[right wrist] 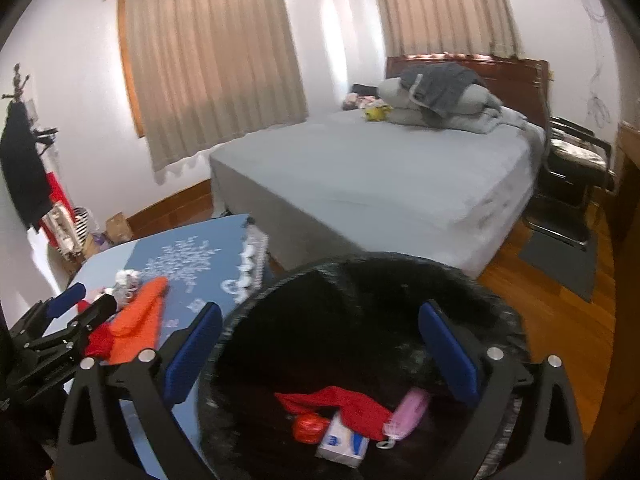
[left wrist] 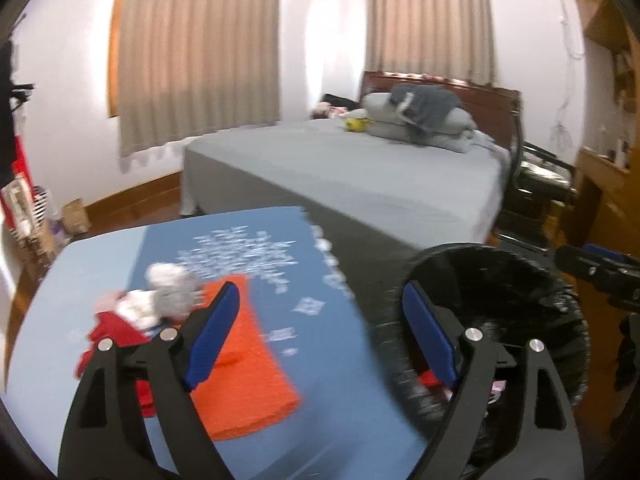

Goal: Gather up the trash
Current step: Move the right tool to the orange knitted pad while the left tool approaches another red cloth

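now both sets of fingers stand released and empty: the right gripper (right wrist: 320, 354) over the bin (right wrist: 500, 300), red wrapper (right wrist: 352, 404) below. next, the left gripper (left wrist: 320, 338) must reach the crumpled paper (left wrist: 174, 292) left of its fingers on the worktop (left wrist: 100, 248).

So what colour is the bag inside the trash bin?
Black. The liner in the trash bin shows best in the right wrist view.
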`<control>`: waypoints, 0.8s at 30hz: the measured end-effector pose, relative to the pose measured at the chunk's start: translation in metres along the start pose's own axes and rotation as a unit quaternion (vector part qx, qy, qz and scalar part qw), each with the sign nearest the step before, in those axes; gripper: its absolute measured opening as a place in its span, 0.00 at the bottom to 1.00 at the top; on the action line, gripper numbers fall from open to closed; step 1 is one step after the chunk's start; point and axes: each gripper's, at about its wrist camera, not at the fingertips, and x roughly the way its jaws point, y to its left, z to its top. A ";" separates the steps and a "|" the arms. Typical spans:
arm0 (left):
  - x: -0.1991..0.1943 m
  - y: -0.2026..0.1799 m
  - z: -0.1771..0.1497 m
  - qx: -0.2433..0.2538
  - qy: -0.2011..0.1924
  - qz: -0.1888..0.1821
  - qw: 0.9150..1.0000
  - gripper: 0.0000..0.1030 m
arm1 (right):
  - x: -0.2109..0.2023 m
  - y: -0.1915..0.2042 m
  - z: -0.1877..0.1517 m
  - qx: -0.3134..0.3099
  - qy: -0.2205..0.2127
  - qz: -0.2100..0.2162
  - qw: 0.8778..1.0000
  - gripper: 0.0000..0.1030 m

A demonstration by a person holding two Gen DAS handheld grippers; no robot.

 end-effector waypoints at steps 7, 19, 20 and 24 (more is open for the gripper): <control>-0.014 0.051 -0.006 -0.020 0.001 0.062 0.998 0.79 | 0.022 0.062 0.001 -0.031 0.006 0.042 0.999 0.94; -0.018 0.129 -0.024 -0.052 0.016 0.130 0.990 0.79 | 0.062 0.149 -0.006 -0.076 0.020 0.096 0.992 0.94; -0.017 0.133 -0.025 -0.053 0.017 0.133 0.990 0.79 | 0.065 0.154 -0.007 -0.079 0.021 0.098 0.992 0.94; -0.012 0.145 -0.031 -0.059 0.025 0.137 0.988 0.76 | 0.082 0.175 -0.014 -0.088 0.035 0.105 0.990 0.90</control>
